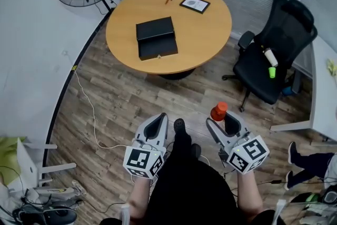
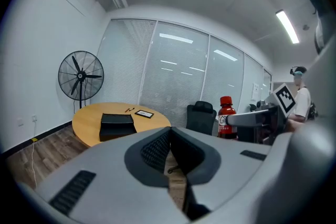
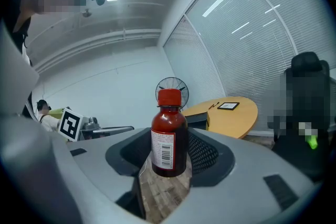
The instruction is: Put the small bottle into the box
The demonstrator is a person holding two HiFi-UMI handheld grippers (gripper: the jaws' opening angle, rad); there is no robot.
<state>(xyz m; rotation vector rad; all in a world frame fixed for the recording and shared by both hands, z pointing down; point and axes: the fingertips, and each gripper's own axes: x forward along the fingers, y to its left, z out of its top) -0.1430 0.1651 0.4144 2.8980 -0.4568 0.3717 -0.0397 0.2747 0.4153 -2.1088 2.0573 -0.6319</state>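
Red-capped and dark reddish brown, the small glossy bottle (image 3: pixel 169 136) with its white barcode label stands upright between the jaws of my right gripper (image 3: pixel 169 162). The jaws are clamped on its body, against their ribbed black pads (image 3: pixel 202 152). In the head view the bottle is well short of the round pale-wood table (image 1: pixel 210 29), above the wooden plank floor (image 1: pixel 121 108) on my side of it. My left gripper (image 2: pixel 168 152), of grey moulded plastic, has its jaws pressed together with nothing between them, and it is also short of the table. On the table's near-left part lies the matte black rectangular box (image 1: pixel 156 38), which looks open; I cannot tell what is inside. A black office chair (image 1: pixel 274 55) stands just right of the table.
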